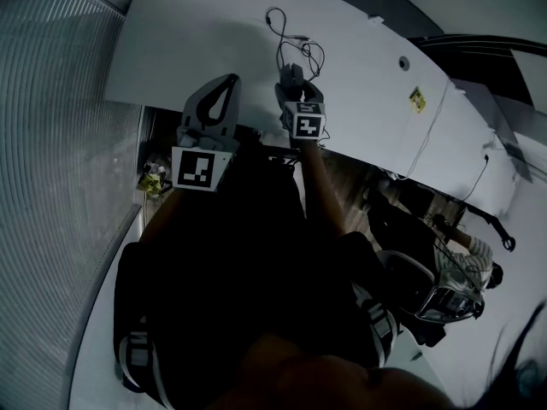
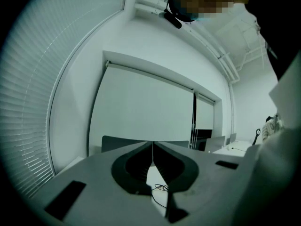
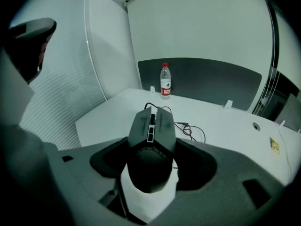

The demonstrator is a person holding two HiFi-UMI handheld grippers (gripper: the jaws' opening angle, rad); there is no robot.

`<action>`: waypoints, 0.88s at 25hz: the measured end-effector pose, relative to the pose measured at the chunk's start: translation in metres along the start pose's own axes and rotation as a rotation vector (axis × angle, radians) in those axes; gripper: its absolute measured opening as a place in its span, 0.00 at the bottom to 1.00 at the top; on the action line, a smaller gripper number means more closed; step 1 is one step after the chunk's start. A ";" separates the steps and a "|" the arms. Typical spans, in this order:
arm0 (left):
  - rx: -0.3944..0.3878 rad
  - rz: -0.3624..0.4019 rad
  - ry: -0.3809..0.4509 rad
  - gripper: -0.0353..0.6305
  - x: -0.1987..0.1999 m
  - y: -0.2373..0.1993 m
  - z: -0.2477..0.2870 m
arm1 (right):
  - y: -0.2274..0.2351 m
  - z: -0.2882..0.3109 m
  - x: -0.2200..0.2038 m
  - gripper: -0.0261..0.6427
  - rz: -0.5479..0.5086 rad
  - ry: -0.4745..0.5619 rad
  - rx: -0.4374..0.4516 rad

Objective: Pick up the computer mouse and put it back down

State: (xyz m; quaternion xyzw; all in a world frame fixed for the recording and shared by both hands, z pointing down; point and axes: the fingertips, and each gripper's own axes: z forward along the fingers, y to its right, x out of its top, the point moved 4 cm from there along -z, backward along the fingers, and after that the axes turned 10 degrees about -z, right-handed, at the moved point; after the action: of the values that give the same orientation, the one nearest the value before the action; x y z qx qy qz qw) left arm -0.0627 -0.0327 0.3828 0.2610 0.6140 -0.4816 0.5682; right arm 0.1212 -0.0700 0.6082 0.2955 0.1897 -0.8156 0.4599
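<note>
This looks like an office. A long white bench (image 1: 367, 75) has a round cable port (image 1: 403, 61) set into its top, and a low grey divider panel (image 3: 211, 76) stands along its far edge. Pale roller blinds (image 2: 141, 112) cover the windows of one wall, and slatted blinds (image 1: 51, 161) run along the wall past the bench's left edge.

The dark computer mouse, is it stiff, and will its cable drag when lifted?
The dark angular computer mouse looks rigid, probably won't flex in the jaws of the right gripper. Its thin black cable lies loose on the white desk, likely trailing limply.
</note>
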 end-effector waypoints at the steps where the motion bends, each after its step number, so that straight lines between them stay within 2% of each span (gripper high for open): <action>1: -0.004 0.001 0.001 0.06 0.000 0.001 0.000 | 0.001 -0.002 0.000 0.47 0.004 0.007 -0.002; 22: -0.050 0.007 0.024 0.06 0.008 0.016 0.011 | 0.019 -0.054 0.015 0.47 0.087 0.144 -0.057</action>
State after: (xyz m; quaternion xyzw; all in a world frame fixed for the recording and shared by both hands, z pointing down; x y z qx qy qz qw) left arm -0.0456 -0.0378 0.3721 0.2544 0.6319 -0.4609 0.5688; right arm 0.1481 -0.0578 0.5568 0.3483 0.2324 -0.7656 0.4884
